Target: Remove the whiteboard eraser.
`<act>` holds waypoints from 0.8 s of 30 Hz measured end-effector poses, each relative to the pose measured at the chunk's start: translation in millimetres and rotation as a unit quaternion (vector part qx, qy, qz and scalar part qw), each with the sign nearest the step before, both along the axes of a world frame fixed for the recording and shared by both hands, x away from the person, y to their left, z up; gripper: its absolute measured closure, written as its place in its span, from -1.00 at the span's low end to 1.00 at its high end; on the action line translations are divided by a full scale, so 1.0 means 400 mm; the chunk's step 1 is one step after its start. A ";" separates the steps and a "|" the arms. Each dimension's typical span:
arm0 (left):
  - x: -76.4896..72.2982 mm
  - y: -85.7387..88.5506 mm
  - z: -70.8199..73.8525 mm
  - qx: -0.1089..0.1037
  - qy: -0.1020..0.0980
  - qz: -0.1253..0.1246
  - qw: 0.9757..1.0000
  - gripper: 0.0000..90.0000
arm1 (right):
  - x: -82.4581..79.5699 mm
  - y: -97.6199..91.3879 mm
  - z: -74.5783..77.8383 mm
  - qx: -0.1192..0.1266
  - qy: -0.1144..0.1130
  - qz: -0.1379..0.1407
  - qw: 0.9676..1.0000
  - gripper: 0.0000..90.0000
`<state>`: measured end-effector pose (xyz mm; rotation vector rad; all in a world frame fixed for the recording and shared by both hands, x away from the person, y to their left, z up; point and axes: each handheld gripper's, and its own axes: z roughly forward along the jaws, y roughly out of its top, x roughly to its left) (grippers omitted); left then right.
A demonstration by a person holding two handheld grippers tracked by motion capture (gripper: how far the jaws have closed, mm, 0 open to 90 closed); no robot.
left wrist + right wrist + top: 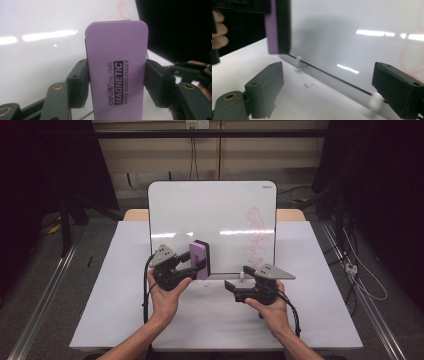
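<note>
Centrally, at about six o'clock on the upright whiteboard (212, 215), the left gripper (201, 263) has its jaws clamped on a purple eraser (201, 259), held upright against the board face. Toward four o'clock of it, the right gripper (236, 281) has its jaws spread wide with nothing between them, near the board's bottom edge.

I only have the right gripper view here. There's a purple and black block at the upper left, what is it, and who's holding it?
Observer: It's a whiteboard eraser; the left gripper view shows "MAGNETIC WHITE BOARD ERASER" printed on its purple face. The left gripper is shut on it.
Operator: Is it on the board?
Observer: From the high view it stands upright against the whiteboard, near the lower middle.
Operator: Any writing to wipe?
Observer: Red scribbles run down the board's right side, apart from the eraser.
Operator: And my gripper?
Observer: The right gripper is open, empty, low before the board.
</note>
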<state>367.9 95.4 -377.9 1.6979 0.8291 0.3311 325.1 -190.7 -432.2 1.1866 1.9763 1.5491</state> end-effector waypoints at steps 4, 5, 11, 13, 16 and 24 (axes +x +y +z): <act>-0.005 -0.002 0.015 0.023 -0.017 0.001 1.000 -0.09 | -0.012 -0.046 0.002 -0.008 -0.006 -0.022 1.000 -0.82; -0.005 -0.003 0.018 0.031 -0.023 0.000 0.999 -0.09 | -0.016 -0.057 0.001 -0.010 -0.007 -0.030 0.999 -0.83; -0.004 -0.008 0.014 0.070 -0.034 0.002 0.997 -0.09 | -0.034 -0.116 -0.003 -0.030 -0.006 -0.072 0.997 -0.86; -0.002 -0.008 0.012 0.077 -0.032 0.002 0.997 -0.09 | -0.040 -0.137 -0.004 -0.032 -0.006 -0.081 0.996 -0.87; 0.001 -0.006 0.010 0.087 -0.027 0.005 0.996 -0.09 | -0.050 -0.161 -0.004 -0.043 -0.005 -0.095 0.995 -0.87; 0.002 -0.005 0.009 0.124 -0.029 0.010 0.992 -0.09 | -0.071 -0.209 -0.023 -0.080 -0.003 -0.114 0.990 -0.87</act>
